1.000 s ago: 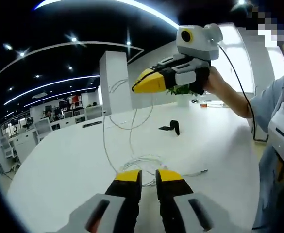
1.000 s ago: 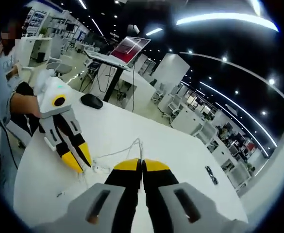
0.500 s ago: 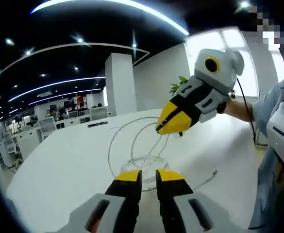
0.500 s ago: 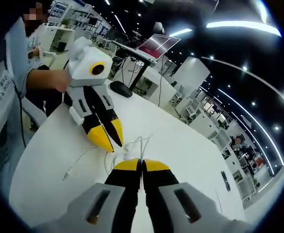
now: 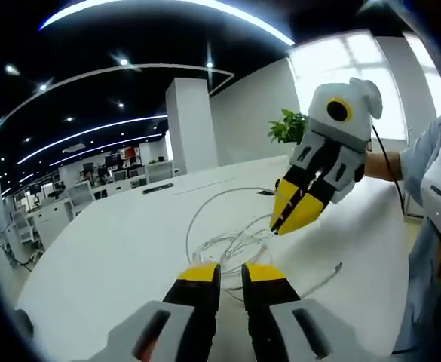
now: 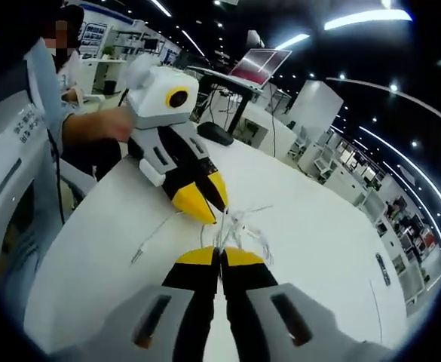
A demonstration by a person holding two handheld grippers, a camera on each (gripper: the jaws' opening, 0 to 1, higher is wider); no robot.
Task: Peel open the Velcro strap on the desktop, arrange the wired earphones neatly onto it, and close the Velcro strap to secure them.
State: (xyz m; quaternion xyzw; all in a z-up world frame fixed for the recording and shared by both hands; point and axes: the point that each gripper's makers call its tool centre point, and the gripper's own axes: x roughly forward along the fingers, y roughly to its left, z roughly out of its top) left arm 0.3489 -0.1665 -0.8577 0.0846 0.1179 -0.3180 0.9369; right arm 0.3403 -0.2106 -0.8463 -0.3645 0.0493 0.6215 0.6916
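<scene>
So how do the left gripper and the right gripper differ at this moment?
The left gripper has its jaws slightly apart; the right gripper has its jaws pressed together, apparently on the wired earphones. The left gripper sits low over the white table; the right gripper is higher, lifting a cable loop. Both have yellow tips.

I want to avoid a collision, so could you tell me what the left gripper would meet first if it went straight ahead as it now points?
Probably the white earphone cable lying looped on the table just beyond the left gripper; depth is unclear.
</scene>
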